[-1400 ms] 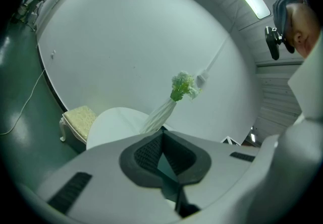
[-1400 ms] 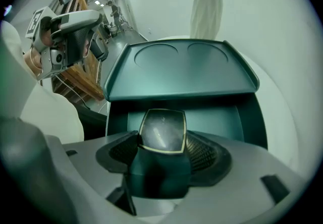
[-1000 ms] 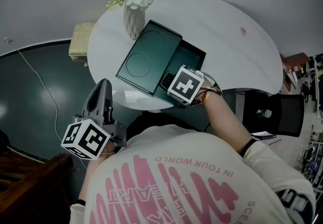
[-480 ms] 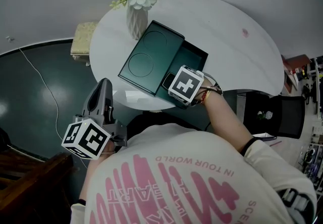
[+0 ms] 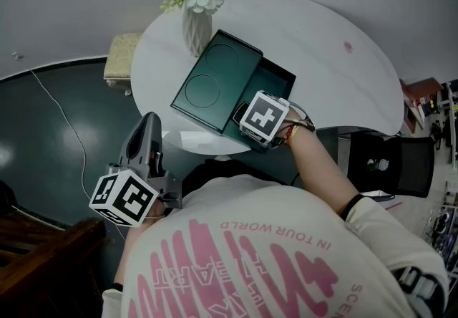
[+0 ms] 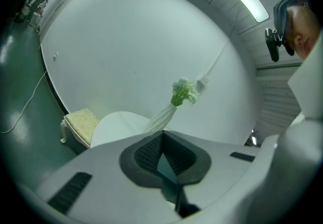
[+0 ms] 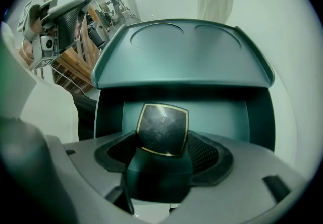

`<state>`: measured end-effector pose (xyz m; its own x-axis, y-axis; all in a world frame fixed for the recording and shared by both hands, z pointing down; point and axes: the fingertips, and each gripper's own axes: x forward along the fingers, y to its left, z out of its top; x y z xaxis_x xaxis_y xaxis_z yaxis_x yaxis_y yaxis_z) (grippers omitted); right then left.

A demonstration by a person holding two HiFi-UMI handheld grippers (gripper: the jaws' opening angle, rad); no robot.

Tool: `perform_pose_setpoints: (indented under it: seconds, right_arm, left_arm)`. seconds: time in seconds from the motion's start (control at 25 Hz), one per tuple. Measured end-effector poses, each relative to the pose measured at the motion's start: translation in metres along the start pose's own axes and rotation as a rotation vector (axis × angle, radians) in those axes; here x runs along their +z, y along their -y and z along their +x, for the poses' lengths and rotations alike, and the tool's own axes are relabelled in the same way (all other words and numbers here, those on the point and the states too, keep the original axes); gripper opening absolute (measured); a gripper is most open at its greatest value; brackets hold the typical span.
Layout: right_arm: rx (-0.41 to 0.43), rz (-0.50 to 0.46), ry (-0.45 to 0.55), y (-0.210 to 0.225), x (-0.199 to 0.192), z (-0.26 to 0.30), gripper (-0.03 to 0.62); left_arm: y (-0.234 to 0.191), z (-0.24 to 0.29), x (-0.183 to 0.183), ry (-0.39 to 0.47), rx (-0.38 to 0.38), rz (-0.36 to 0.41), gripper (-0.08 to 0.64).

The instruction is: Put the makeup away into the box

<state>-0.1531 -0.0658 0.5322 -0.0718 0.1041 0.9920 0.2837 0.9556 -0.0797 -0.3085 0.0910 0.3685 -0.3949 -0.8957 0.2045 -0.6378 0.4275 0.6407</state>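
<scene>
Your right gripper (image 7: 162, 141) points straight down into the open green box (image 7: 260, 117) on the white round table (image 5: 322, 66). Its jaws have just been opening and stand wide, with the black, gold-rimmed compact (image 7: 162, 128) between them inside the box. Any marking on the compact is too blurred to read. The box lid (image 5: 215, 80), with two embossed circles, lies beside the white vase (image 5: 197, 26). Your left gripper (image 6: 161, 140) hangs off the table, fingertips together and empty. Your shirt (image 5: 272, 252) reads "WORLD" in pink.
</scene>
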Motion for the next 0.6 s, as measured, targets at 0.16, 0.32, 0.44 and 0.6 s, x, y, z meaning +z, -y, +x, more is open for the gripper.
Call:
perform_pose_setpoints:
  seconds: [0.16,0.32,0.44,0.6]
  right_arm:
    - [-0.012,0.000,-0.007,0.000,-0.001,0.002,0.339]
    - [-0.032,0.008,0.010,0.002,0.001,0.003,0.345]
    - [-0.083,0.040,0.033,0.005,-0.002,-0.003,0.356]
    - [-0.147,0.107,0.129,0.010,0.001,-0.023,0.357]
  left_arm:
    - [0.001,-0.008,0.006,0.015,0.001,0.004,0.003]
    - [0.001,-0.015,0.012,0.024,-0.004,0.014,0.002]
    - [0.004,-0.021,0.012,0.017,-0.018,0.025,0.003]
    - [0.012,-0.027,0.012,0.004,-0.043,0.046,0.003]
